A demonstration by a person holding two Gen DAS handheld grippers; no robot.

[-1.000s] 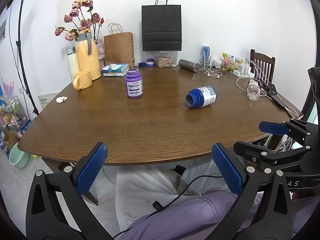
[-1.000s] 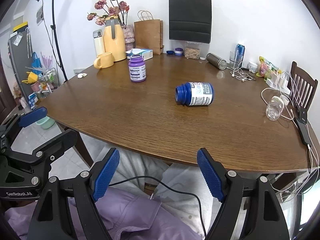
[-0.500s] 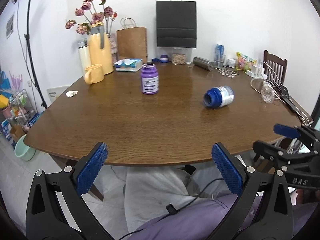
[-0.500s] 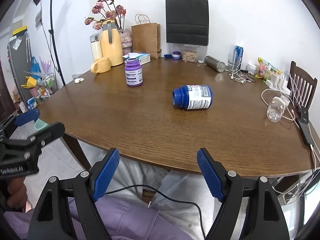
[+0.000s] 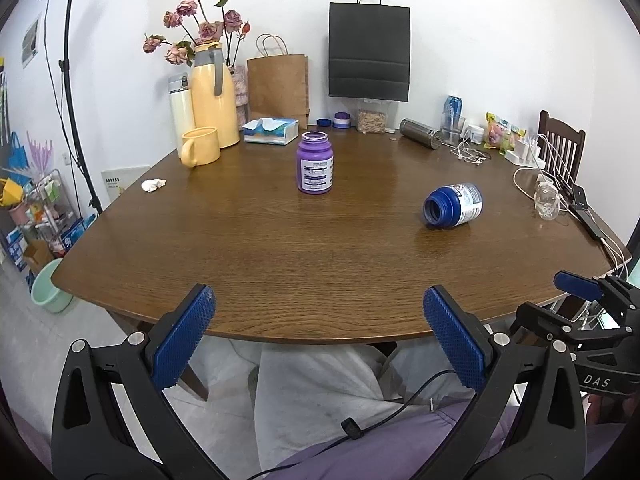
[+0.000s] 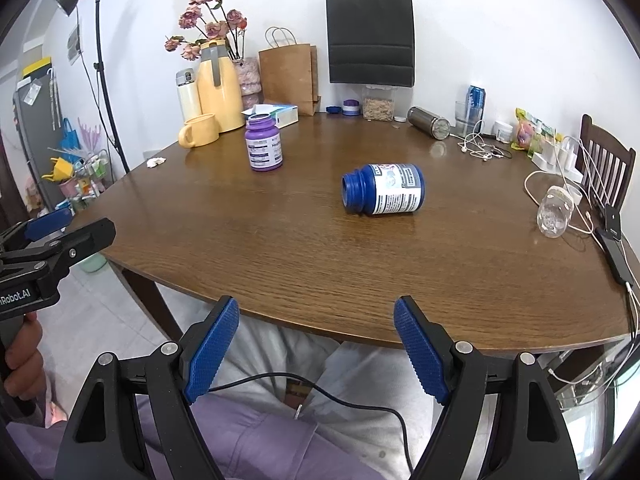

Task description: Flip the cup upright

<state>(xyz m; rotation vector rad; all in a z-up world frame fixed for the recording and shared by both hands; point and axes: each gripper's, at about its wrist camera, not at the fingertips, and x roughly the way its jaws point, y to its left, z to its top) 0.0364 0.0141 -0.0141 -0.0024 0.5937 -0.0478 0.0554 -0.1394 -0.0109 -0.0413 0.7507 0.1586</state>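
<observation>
now blue bottle (image 6: 383,194) lying sideways on table (image 6: 320,248); both grippers spread, empty.

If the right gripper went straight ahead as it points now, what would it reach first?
Probably the blue bottle lying on its side, its mouth facing left. The right gripper, open and empty, sits short of the table edge; whether it clears that edge is unclear.

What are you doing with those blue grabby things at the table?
A person sitting at the table holds tongs in each hand. The left tongs and right tongs are both open, empty and hang near the table's edge. A blue bottle lies on its side, mouth open, out of their grasp. It needs standing up, like the purple bottle farther back. Nothing has been grabbed yet.
</observation>
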